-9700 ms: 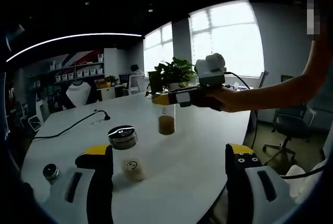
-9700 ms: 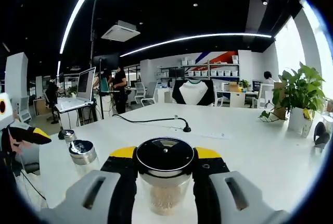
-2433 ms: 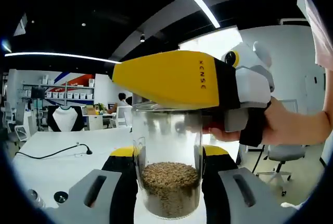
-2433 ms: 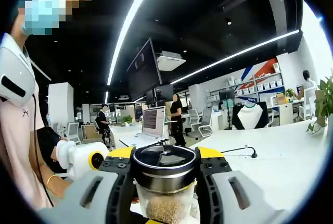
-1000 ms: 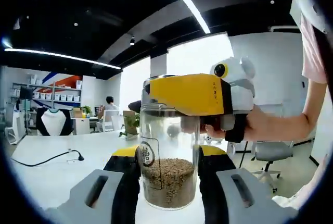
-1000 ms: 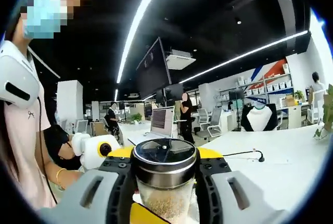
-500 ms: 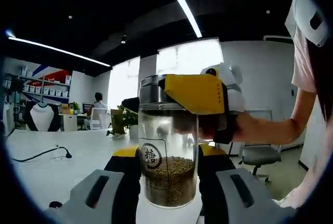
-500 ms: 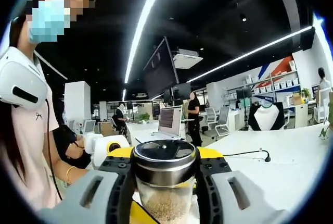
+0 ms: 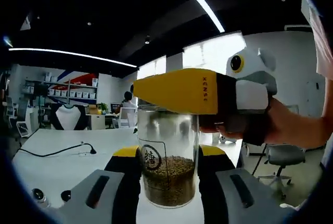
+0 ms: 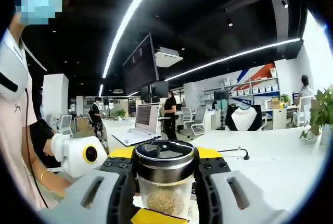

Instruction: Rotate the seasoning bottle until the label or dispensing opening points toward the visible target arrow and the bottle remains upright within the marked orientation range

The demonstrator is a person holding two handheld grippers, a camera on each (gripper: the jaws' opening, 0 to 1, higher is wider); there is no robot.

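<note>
So this seasoning bottle [image 9: 167, 166] is clear glass or hard plastic, about a third full of grains with a steel cap [image 10: 164, 164], so I'd guess stiff, slick and a bit top-heavy, best pinched low on the body and at the cap. It's upright, off the white table [image 9: 57, 161], label facing my left camera. My left gripper [image 9: 167, 182] is clamped around the lower body and my right gripper [image 10: 164, 174] is squeezing the neck just under the cap, reaching in level from the right.

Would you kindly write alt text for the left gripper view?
A clear seasoning bottle, part full of brown granules, sits between the left gripper's jaws, its round label facing the camera. The yellow right gripper, held by a hand, clamps its top, above a white table.
</note>
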